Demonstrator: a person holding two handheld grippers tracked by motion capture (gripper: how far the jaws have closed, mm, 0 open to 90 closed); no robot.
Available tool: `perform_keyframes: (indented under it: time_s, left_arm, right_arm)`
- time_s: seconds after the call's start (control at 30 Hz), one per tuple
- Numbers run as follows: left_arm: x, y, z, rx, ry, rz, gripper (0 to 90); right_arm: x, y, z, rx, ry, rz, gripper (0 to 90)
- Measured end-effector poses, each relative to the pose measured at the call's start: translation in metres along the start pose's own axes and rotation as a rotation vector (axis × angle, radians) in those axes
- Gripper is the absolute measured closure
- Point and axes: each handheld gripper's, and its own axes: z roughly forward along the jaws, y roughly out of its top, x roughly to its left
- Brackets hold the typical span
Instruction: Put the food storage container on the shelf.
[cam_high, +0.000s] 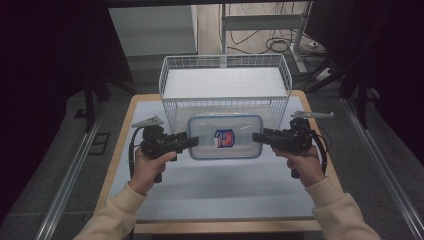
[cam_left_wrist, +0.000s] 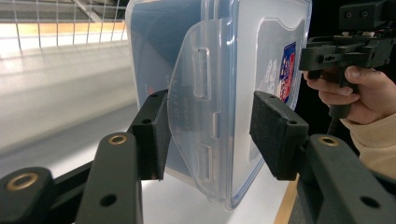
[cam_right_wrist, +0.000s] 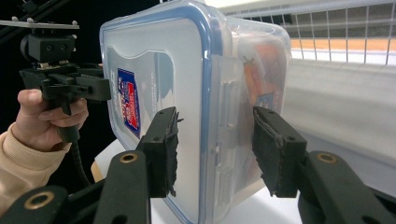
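— Where do we have the clear lidded container (cam_high: 226, 136)?

— Lifted above the table (cam_high: 210, 195), between our two grippers, near the far edge and just in front of the white wire basket (cam_high: 225, 82) that stands at the far edge.

— How do our jaws stand?

— The left gripper (cam_high: 191, 141) is clamped on the container's left end over its side latch; the right gripper (cam_high: 258, 136) is clamped on the right end. A red-and-blue label (cam_high: 224, 138) sits on the lid.

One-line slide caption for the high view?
Both grippers, left and right, clamp the clear lidded container in front of the white wire basket.
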Motion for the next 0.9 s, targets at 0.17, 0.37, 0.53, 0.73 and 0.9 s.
perform_keyframes:
  time_s: [0.17, 0.37, 0.53, 0.73, 0.9]
  left_arm:
    - [0.001, 0.016, -0.001, -0.007, -0.001, 0.009, 49.1]
    - [0.007, 0.038, 0.000, -0.008, -0.012, 0.002, 49.3]
    - [0.012, 0.060, 0.002, -0.010, -0.018, 0.003, 49.3]
    - [0.018, 0.079, 0.004, -0.010, -0.020, 0.006, 49.3]
    - [0.024, 0.088, 0.007, -0.006, -0.022, -0.010, 49.3]
  right_arm:
    - [-0.001, 0.016, 0.000, -0.013, -0.002, -0.012, 52.4]
    - [-0.002, 0.039, 0.001, -0.012, -0.009, -0.013, 52.4]
    - [-0.004, 0.061, 0.002, -0.013, -0.021, -0.016, 52.3]
    - [-0.007, 0.079, 0.004, -0.021, -0.030, -0.016, 52.2]
    - [-0.011, 0.089, 0.007, -0.016, -0.033, -0.001, 52.1]
